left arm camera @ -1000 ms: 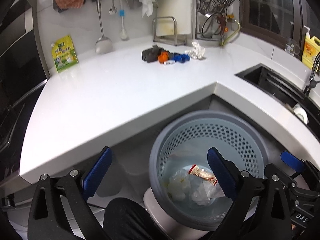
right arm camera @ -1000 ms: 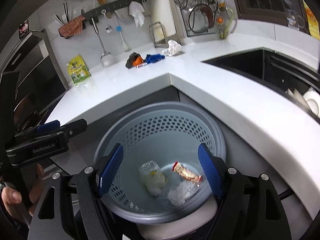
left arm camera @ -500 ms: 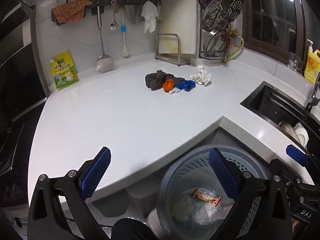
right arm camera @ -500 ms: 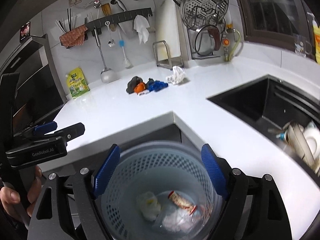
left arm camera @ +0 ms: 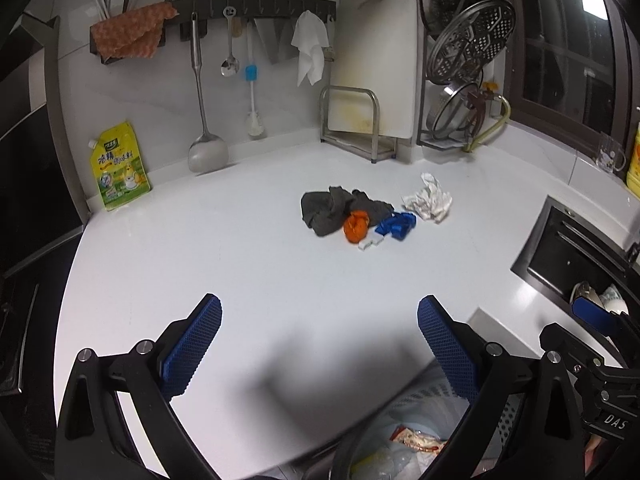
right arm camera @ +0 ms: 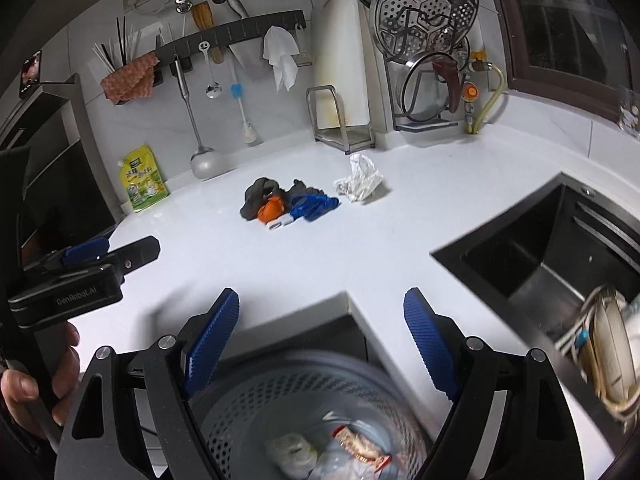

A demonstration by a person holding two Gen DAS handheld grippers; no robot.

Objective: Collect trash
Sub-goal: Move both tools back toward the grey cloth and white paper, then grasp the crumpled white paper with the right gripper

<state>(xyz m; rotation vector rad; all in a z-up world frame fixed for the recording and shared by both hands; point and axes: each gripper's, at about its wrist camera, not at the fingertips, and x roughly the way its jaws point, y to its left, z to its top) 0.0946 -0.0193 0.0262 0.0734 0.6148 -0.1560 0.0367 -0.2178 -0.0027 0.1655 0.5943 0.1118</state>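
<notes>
Both the left tool and right tool gape empty above the bin, probably aiming at the trash pile far ahead on the bench.

"GenRobot.AI" printed in grey on the black body of the left tongs, left of the pouch. "DAS" on the right tongs. Chinese characters on the yellow-green pouch, too small to read.

Home kitchen: sink, hanging utensil rail, white countertop.
</notes>
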